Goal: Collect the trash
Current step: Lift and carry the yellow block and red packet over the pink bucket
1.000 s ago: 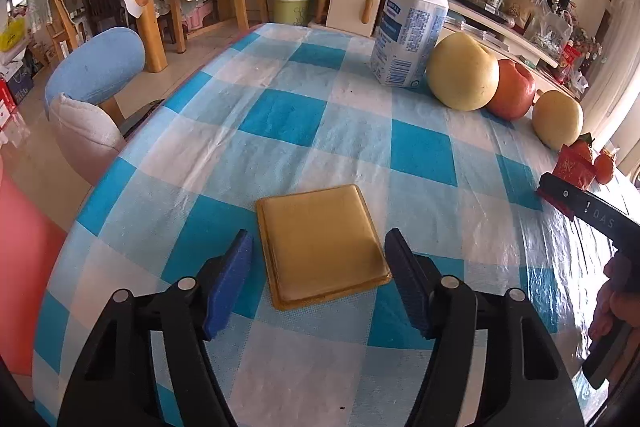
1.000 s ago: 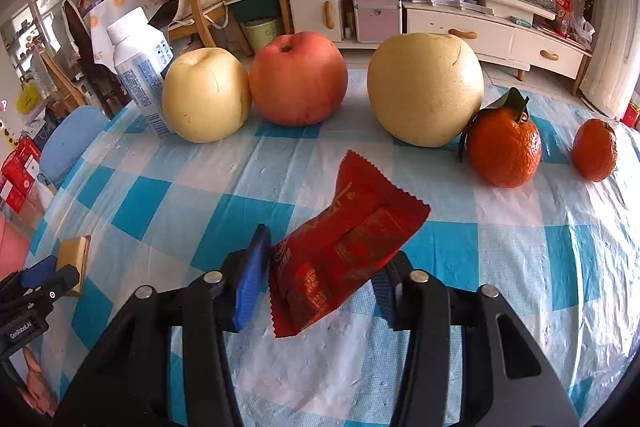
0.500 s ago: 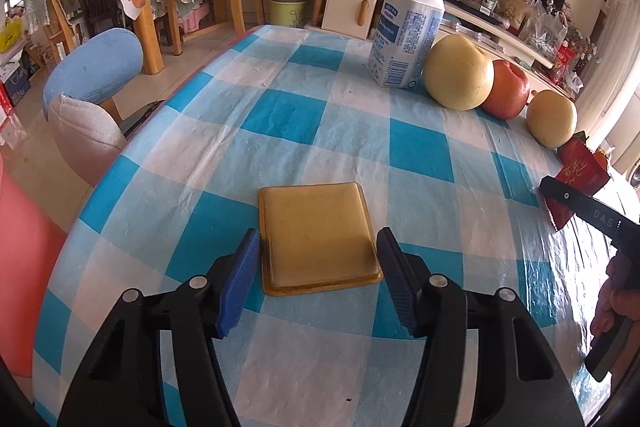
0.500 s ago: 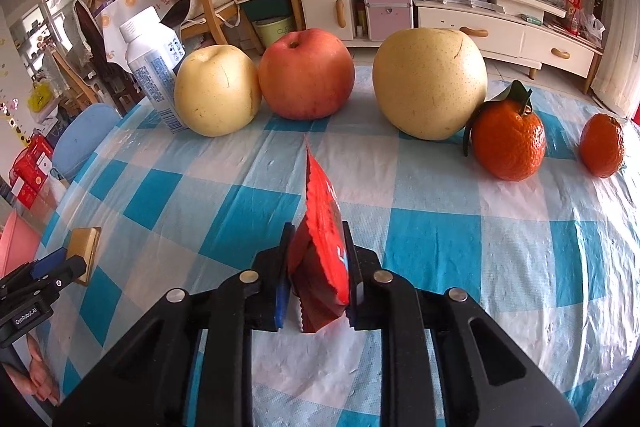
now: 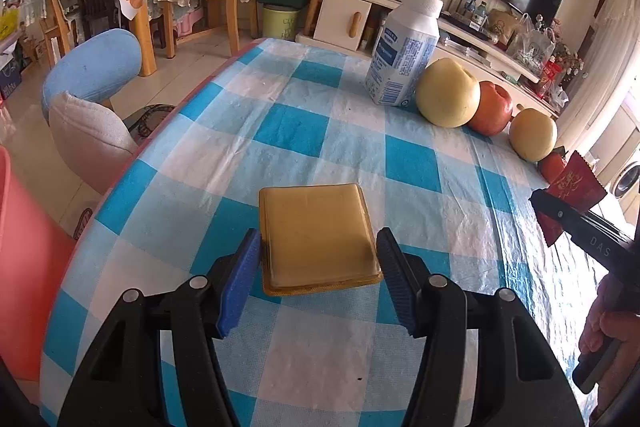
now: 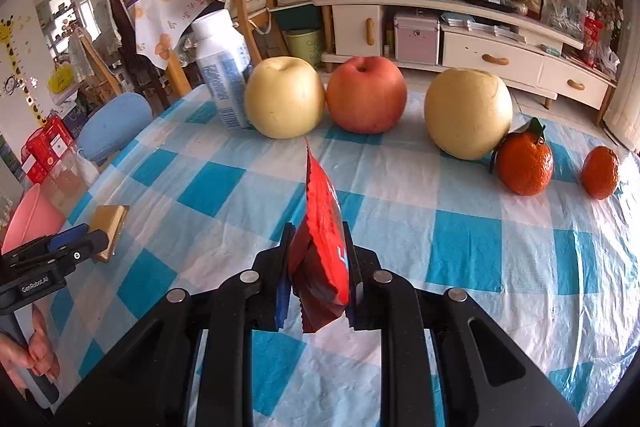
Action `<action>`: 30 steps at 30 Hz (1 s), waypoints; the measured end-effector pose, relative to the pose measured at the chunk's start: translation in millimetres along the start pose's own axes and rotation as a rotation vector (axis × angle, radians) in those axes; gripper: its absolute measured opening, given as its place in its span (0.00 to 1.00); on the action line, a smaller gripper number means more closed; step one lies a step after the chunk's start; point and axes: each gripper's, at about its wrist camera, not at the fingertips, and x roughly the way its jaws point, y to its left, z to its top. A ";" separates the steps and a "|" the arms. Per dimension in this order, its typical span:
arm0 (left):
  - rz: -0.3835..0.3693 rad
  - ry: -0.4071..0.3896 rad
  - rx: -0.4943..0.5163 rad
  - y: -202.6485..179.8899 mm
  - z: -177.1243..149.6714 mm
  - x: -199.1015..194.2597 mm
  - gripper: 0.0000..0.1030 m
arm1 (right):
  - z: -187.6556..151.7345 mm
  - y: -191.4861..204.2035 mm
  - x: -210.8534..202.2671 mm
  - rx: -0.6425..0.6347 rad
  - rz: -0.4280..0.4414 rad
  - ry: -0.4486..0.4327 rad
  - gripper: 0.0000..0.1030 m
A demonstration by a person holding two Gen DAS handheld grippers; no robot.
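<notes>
The right gripper (image 6: 316,263) is now pinching the red wrapper (image 6: 320,239), lifting it clear of the checked table (image 6: 460,247); the left gripper (image 5: 316,275), having narrowed, is clamping the yellow pad (image 5: 316,231); both pieces are ready for binning.

Ahead of the flat yellow square packet (image 5: 318,237) between my left gripper's (image 5: 316,277) pads: tall white plastic bottle (image 5: 404,51); round fruits to the bottle's right.

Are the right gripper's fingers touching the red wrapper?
Touching. The right wrist view shows both fingers pressed against the red wrapper, which is pinched upright.
</notes>
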 end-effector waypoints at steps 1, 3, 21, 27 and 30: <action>0.000 -0.006 0.001 1.4 0.4 -2.8 0.58 | 0.0 5.7 -3.6 -0.011 0.007 -0.004 0.22; 0.006 -0.021 0.006 4.4 1.6 -9.1 0.58 | -0.1 15.4 -9.2 -0.026 0.020 -0.010 0.22; 0.116 -0.149 -0.012 53.6 10.2 -65.2 0.58 | -19.7 112.7 -36.1 -0.168 0.130 0.003 0.22; 0.186 -0.181 -0.012 69.5 13.5 -80.4 0.58 | -25.3 145.7 -42.5 -0.202 0.163 0.001 0.22; 0.213 -0.193 -0.027 80.6 15.3 -86.5 0.58 | -29.2 161.7 -44.8 -0.215 0.174 0.001 0.22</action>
